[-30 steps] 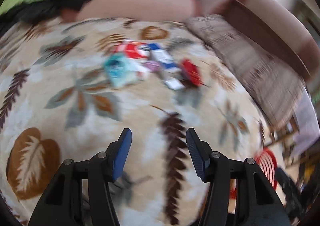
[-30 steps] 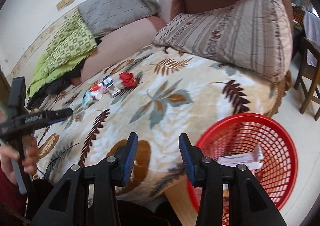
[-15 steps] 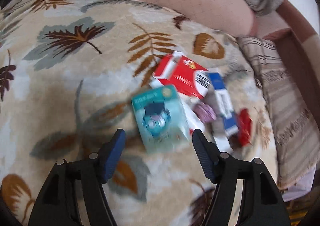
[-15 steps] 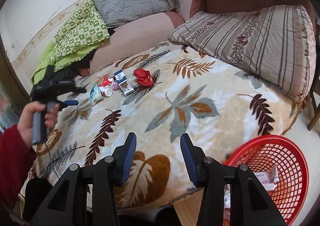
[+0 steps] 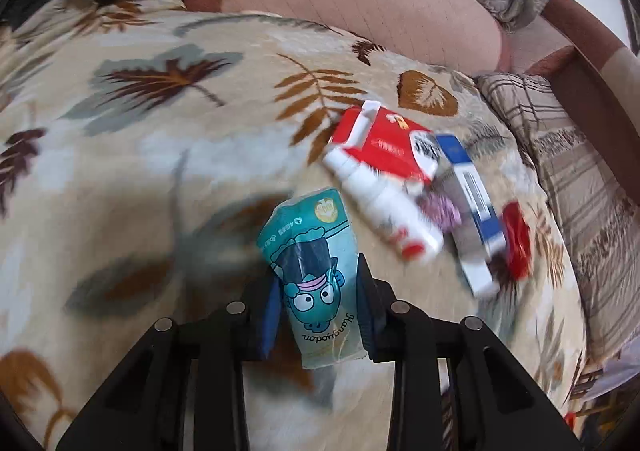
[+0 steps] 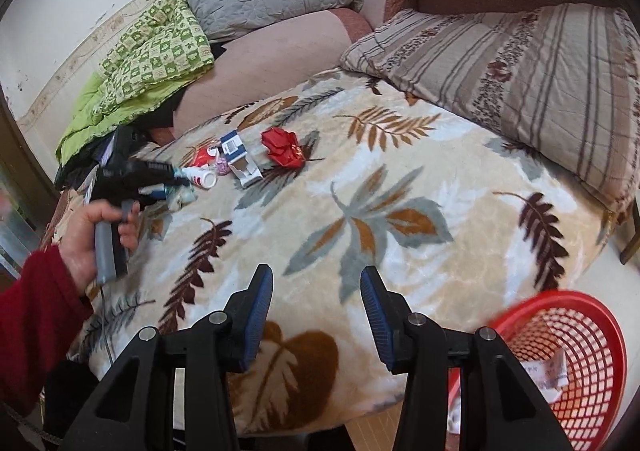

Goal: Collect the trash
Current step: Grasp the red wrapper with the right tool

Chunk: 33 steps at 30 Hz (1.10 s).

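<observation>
While its jaws are just closing in, the left gripper (image 5: 318,303) is pinching a glossy teal plastic pouch (image 5: 316,271) lying on the plush leaf-print blanket (image 5: 140,171), its blue ribbed pads flanking the crinkled cartoon print. Just beyond are lying a red carton (image 5: 384,149), a white bottle (image 5: 384,207) and a blue-white box (image 5: 472,207). The right gripper (image 6: 317,315) is hanging spread and empty, beside a red mesh basket (image 6: 592,403).
</observation>
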Available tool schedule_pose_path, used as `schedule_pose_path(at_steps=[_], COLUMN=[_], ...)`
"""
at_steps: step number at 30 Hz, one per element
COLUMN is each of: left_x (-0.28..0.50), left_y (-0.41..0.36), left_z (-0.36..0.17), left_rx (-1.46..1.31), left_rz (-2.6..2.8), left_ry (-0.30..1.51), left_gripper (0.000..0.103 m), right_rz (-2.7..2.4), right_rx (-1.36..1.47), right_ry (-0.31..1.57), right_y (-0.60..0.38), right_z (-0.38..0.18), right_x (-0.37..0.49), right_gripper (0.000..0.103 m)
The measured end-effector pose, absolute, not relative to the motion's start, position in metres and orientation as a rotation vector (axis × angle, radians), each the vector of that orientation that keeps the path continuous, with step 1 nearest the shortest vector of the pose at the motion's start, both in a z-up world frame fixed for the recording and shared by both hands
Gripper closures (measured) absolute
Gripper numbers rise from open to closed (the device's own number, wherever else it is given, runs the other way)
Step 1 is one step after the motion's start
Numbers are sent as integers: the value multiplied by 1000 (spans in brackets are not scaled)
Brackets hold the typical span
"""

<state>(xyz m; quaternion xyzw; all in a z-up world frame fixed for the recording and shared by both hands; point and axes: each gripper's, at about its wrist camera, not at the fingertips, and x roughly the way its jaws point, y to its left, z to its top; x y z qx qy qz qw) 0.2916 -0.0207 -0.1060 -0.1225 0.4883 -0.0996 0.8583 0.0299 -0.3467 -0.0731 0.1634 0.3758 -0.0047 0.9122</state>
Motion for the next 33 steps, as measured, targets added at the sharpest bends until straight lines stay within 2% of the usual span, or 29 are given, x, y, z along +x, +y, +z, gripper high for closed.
schedule_pose_path(at_steps=[9,16,21,24,25,26,29,33], left_x=[203,211,219,223,223,222,218,210], left_y=[-27,-33,-33,-30,-29,-29,-31,-31], left_z=[-87,-97,-106,-109,-109,-109,-107,-103], left_rx=[-82,-16,-27,-43,-44,-39,-21,-2], left_rz=[-243,-262,-272,-273,-274,-272,-264,-250], left_ry=[882,865,890,898,896,890,871,845], left_gripper=[72,71,71,71,71,71,71,71], right_rz=[81,76,16,36,38,38,29,0], right_rx=[368,264,24,54,70,89,167,232], right_ry=[775,889,928,964,972,975,940,879], right_y=[-329,-316,-295,-299,-301,-303,-307,-297], right_z=[-63,-100,-120,-133,-136,-140,-140,-123], right_x=[125,238,285,307,312,315,309,272], right_gripper=[50,49,49,49,51,66,72,73])
